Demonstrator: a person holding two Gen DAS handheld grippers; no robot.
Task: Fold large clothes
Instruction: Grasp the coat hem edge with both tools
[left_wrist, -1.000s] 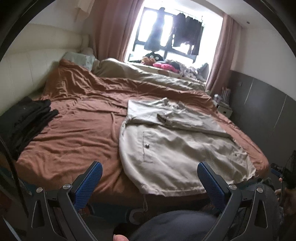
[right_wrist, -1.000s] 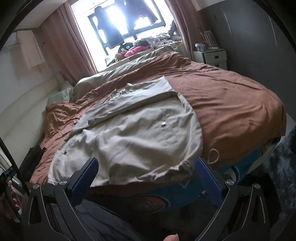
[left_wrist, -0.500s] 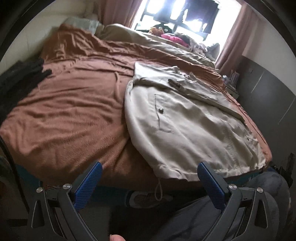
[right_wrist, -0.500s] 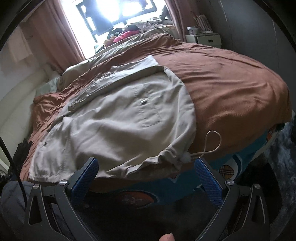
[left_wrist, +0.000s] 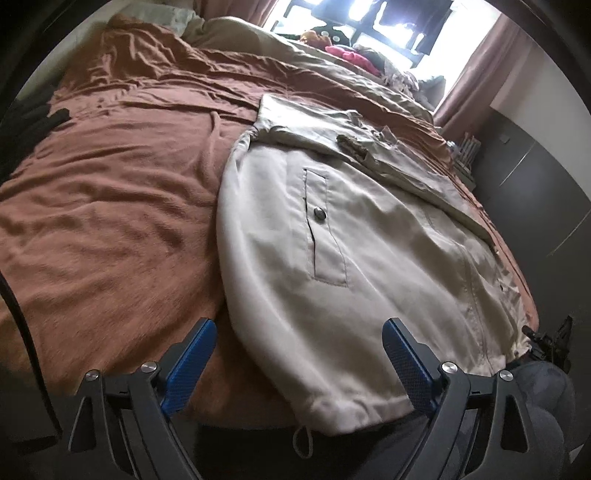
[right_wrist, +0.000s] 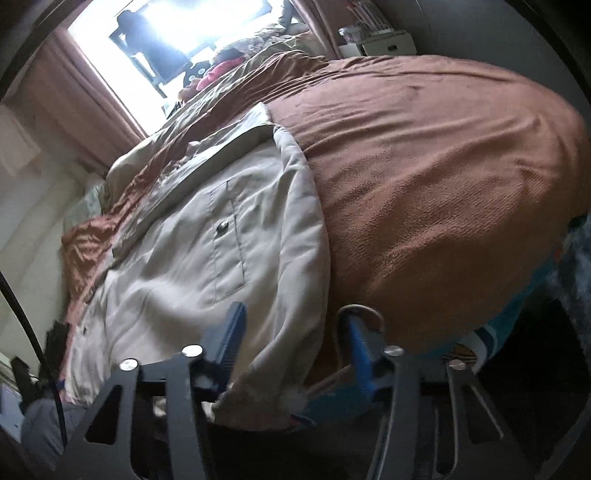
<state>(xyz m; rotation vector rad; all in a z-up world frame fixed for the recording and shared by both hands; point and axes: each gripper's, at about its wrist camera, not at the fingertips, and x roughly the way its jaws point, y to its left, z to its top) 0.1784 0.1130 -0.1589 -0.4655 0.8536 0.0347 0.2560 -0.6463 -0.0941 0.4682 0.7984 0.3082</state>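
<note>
While your left gripper (left_wrist: 299, 354) hangs over the near hem of the one beige jacket (left_wrist: 354, 236), its two blue fingers (left_wrist: 190, 363) are spread wide with the hem corner lying between them, not pinched. Your right gripper (right_wrist: 291, 343) has its two fingers (right_wrist: 229, 338) partly drawn in on either side of the jacket's (right_wrist: 229, 254) other hem corner; the cloth passes between them, but you cannot tell whether the pads touch it. The jacket lies flat on the brown bedspread (left_wrist: 107, 206) of the bed, hem at the near edge, one sleeve folded across its upper part. You can count one snap button (left_wrist: 318, 213) on one pocket flap in each view, and one drawstring loop (left_wrist: 303, 445) hanging off the hem.
</note>
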